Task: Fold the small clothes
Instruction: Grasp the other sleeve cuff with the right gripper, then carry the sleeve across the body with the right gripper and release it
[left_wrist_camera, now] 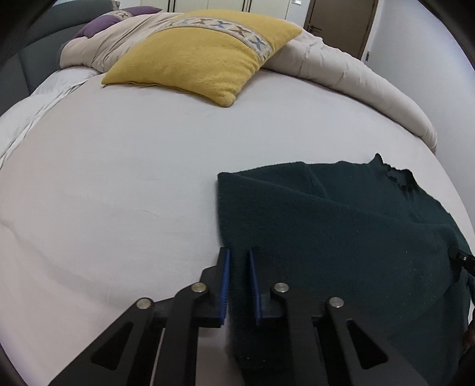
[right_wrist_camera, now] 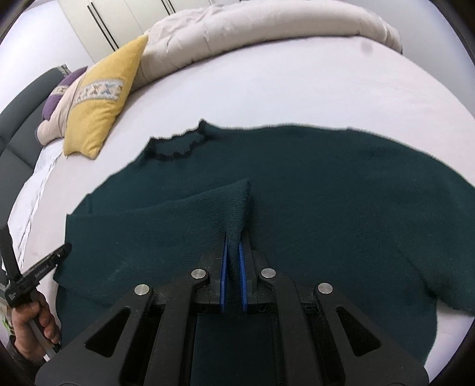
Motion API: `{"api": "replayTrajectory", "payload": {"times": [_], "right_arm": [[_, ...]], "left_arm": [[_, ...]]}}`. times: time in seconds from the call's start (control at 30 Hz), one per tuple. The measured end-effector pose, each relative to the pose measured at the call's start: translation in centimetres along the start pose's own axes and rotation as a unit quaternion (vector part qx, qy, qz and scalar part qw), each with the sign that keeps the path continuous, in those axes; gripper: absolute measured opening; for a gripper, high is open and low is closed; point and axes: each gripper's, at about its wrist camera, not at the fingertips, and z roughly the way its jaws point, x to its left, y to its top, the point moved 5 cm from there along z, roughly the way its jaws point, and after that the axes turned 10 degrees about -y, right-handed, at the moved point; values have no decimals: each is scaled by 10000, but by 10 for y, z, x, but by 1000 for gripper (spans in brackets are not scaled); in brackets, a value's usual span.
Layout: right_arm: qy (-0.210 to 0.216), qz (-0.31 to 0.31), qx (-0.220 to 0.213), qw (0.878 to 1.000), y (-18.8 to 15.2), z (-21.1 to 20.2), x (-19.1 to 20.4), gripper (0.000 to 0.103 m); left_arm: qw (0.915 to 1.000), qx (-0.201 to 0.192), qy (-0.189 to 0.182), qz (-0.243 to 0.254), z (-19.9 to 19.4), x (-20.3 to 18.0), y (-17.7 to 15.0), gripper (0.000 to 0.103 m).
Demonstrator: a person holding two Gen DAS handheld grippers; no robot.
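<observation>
A dark green knitted sweater lies spread on the white bed sheet, its neck opening at the far left. In the right wrist view my right gripper is shut on a fold of the sweater's sleeve cuff laid over the body. In the left wrist view my left gripper is closed on the sweater's near left edge, with the sweater stretching away to the right. The left gripper also shows at the left edge of the right wrist view.
A yellow cushion with a patterned band lies at the head of the bed. A rolled beige duvet runs along the far side. A grey headboard stands at the left. Wardrobe doors stand behind the bed.
</observation>
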Motion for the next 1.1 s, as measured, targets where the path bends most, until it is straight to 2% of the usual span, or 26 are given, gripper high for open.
{"api": "replayTrajectory", "payload": {"times": [0.13,0.2,0.27,0.37,0.5,0.63,0.73,0.8,0.87,0.9,0.93,0.97,1.0,1.03,1.1], "right_arm": [[17,-21,-195,9998,14,-10,5,5],[-49,-73,-108,9999,13,-4,4,5],[-186,-93,209,9996,3,19,-2,5],[11,100,144,9998,1,28,-9,5],[-46,45,130,9999,5,19,-4,7],[-475,508,-65,9976,11,-4,-19,13],[-179,475,-574,9971,18,-32,-3,13],[220,178,-580,9979,15,-34,23,13],[296,-34,-340,9990,4,-12,38,13],[166,-33,62,9998,-5,14,36,13],[244,55,255,9994,-11,29,31,10],[555,274,27,9981,-11,27,22,8],[622,471,10,9970,-11,18,14,9],[521,567,-8,9970,-12,9,6,13],[350,758,-265,9962,-15,-26,-17,14]], "left_arm": [[9999,-91,44,12,1,0,-2,14],[9999,-125,66,4,2,0,-3,14],[9998,-170,86,37,3,0,-4,14],[9996,-194,164,139,4,-1,-6,14],[9995,-221,190,125,4,-2,-6,17],[9993,-269,193,157,3,-1,-7,17],[9991,-301,241,192,4,-2,-7,17],[9987,-322,301,242,3,-4,-8,17],[9985,-334,324,278,3,-3,-9,17],[9986,-337,304,268,3,-3,-9,18],[9987,-332,285,252,3,-2,-9,18],[9988,-325,262,241,3,-2,-8,19],[9989,-315,247,224,1,-1,-7,23],[9990,-331,224,186,-1,1,-7,24],[9993,-359,136,-39,-10,5,-8,34]]}}
